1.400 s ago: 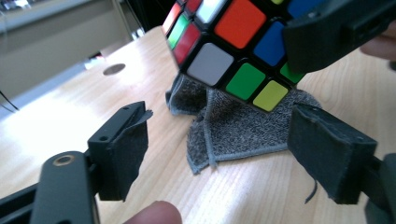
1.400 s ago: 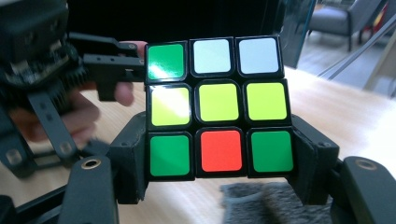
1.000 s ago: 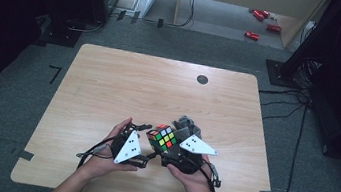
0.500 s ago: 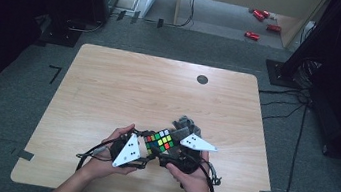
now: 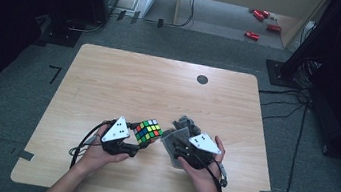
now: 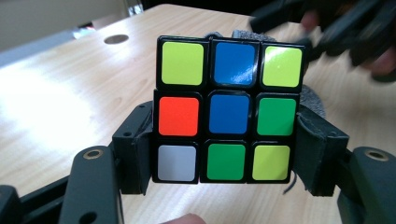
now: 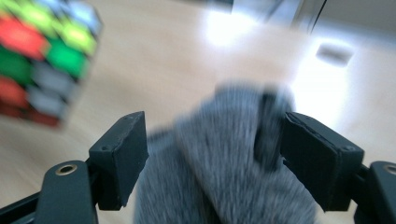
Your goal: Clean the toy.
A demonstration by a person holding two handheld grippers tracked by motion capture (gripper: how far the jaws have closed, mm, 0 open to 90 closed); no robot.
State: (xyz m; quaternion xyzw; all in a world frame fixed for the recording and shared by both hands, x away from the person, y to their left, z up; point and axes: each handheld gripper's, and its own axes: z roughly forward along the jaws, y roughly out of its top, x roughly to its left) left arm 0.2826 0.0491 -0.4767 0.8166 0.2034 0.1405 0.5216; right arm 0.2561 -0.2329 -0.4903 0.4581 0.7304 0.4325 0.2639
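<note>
A scrambled colour cube [image 5: 148, 131] is held above the wooden table [image 5: 125, 79], my left gripper [image 5: 144, 139] shut on it. In the left gripper view the pads press on both sides of the cube [image 6: 229, 109], after the jaws closed in on it. My right gripper [image 5: 178, 138] stands apart to the right, and its jaws have just opened wider. It [image 7: 212, 154] is open over a grey felt cloth [image 7: 224, 140] that lies between the jaws, with a gap at the left pad. In this view the cube [image 7: 42, 60] shows blurred at the upper left.
The grey cloth [image 5: 185, 124] lies on the table just right of the cube. A round dark hole [image 5: 202, 79] sits near the far edge. Both cables trail back towards the person. Dark stands and red objects [image 5: 260, 15] are on the floor beyond.
The two grippers were together at the cube. The left one has since carried it to the left, and the right one has drawn away onto the grey cloth.
</note>
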